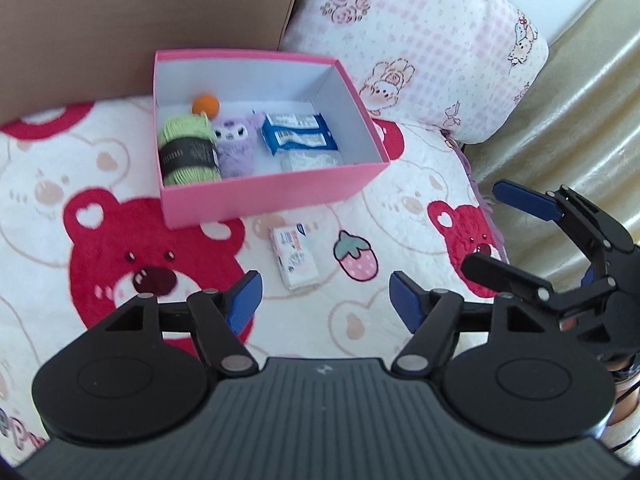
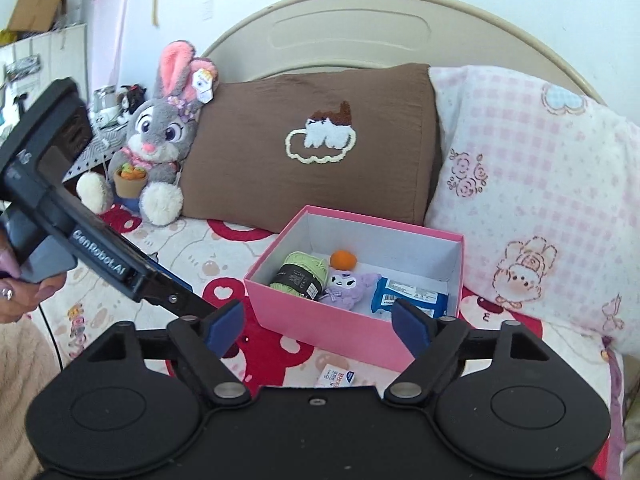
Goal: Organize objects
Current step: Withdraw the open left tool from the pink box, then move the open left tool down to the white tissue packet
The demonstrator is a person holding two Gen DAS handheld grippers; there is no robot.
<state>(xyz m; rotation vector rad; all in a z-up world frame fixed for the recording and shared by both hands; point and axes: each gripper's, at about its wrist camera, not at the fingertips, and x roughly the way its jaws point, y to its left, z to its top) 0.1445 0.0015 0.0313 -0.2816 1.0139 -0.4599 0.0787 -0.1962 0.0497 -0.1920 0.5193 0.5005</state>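
While both grippers are held above the bear-printed red and white blanket, an open pink cardboard box with a white interior is seen resting on that blanket, just in front of a brown embroidered pillow and beside a pink checked pillow with rose and rabbit prints. Inside the box, from left to right in the left wrist view, are seen a skein of light green yarn with a black paper band, a small orange ball behind it, a small lilac plush toy and blue-and-white wrapped packets, with a pale wrapped packet in front of them. A small white printed packet is shown lying on the blanket outside the box, just in front of its near wall and between the left gripper's blue pads as framed. The left gripper is shown with its jaws parted and nothing between them (no pad touches the packet). The right gripper is likewise spread wide and empty, and is also visible at the right edge of the left wrist view. A grey plush rabbit with pink ears is seated to the left of the brown pillow, and a person's hand is seen gripping the left tool's handle.
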